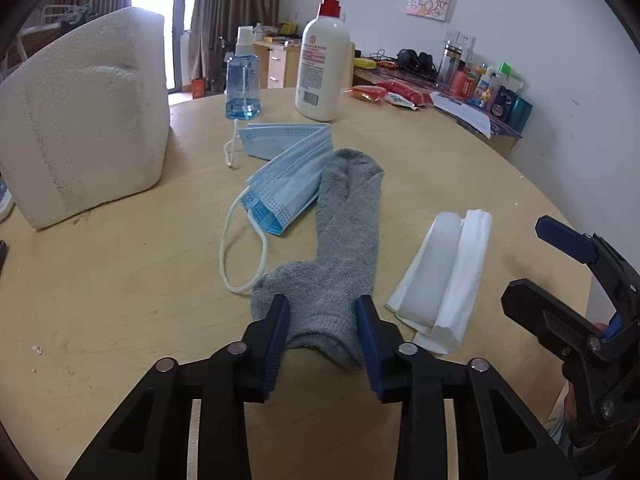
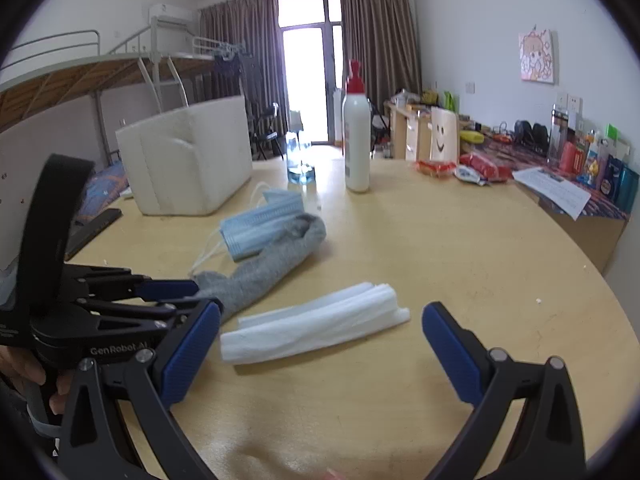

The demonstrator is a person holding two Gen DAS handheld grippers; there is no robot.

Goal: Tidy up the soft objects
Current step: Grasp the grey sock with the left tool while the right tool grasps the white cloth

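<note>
Left wrist view: the left gripper (image 1: 323, 322) straddles the grey sock (image 1: 340, 236) cuff (contact unclear), hiding its edge. Right wrist view shows the right gripper (image 2: 322, 326) spread wide before the folded tissue (image 2: 316, 326) on the table (image 2: 460, 248).

Daylight pours through a tall glass door (image 2: 306, 68) at the far end, flanked by brown curtains (image 2: 378, 40). The walls are plain white; a cartoon picture (image 2: 537, 57) hangs on the right-hand one, above wall sockets (image 2: 569, 102). A metal loft bed (image 2: 120, 62) with a ladder stands on the left, an air conditioner (image 2: 173, 16) mounted high beside it. Along the right wall runs a long desk (image 2: 600, 228) crowded with bottles and boxes, with a wooden drawer unit (image 2: 412, 136) further back. The round, pale wooden tabletop (image 2: 460, 248) fills the foreground.
</note>
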